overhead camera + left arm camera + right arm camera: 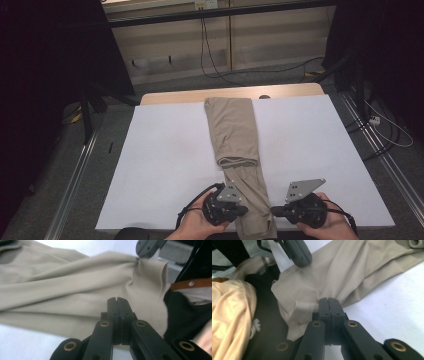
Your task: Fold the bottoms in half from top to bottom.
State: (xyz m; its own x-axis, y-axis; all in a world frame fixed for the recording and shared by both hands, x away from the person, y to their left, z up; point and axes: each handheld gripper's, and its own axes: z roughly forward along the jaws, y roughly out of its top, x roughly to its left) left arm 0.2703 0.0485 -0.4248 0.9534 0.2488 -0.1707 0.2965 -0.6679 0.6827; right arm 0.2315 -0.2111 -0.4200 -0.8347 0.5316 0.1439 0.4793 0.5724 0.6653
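A pair of beige trousers (232, 130) lies folded lengthwise down the middle of the white table (165, 160), its near end hanging over the front edge. My left gripper (245, 210) is at the left side of that near end, and in the left gripper view its jaws (117, 300) are pressed together on the cloth (62, 290). My right gripper (273, 212) pinches the right edge, jaws together (328, 300) on a hemmed fold of the cloth (352, 270). Creases run toward both pinch points. Each gripper view shows the other gripper (147, 247) (297, 252) across the fabric.
A bare wooden strip (230, 93) shows at the table's far edge. Metal rails (75, 175) run along the floor on both sides, with cables (385, 130) at the right and back. Dark curtains stand left and right. The person's body is close behind the front edge.
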